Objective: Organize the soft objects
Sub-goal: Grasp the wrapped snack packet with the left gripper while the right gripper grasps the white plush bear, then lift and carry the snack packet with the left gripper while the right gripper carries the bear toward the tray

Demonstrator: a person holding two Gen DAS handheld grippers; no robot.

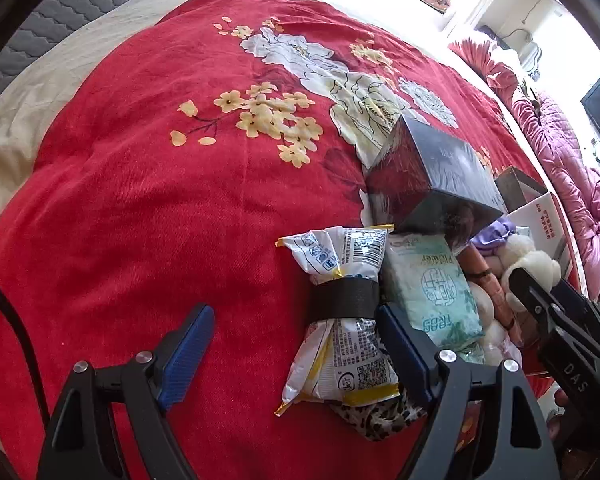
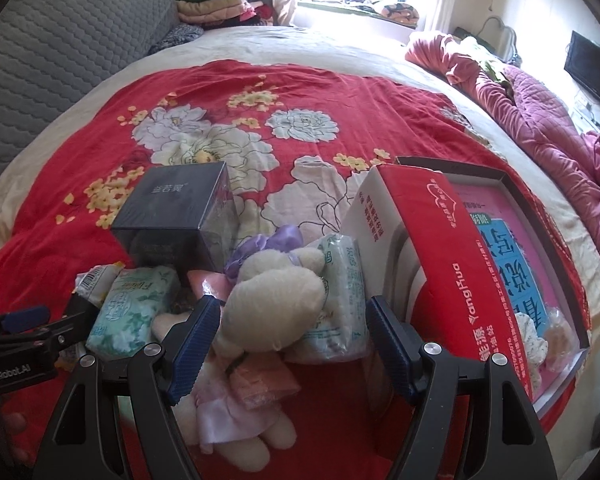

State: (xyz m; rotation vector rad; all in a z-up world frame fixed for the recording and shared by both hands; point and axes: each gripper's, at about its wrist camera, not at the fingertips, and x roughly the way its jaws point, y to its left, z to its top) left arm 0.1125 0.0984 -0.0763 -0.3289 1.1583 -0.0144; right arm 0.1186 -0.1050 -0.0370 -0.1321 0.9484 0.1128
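Red floral bedspread (image 2: 100,240) is carrying a heap of soft things as both grippers are hovering above it, fingers wide and holding nothing: the right gripper (image 2: 294,344) is straddling the plush bear (image 2: 276,304), the left gripper (image 1: 296,354) the taped packet (image 1: 340,320); each should be sinking squarely over the bulk before closing, likely keeping clear of the tissue pack (image 1: 432,284) and black box (image 2: 172,208) just beside
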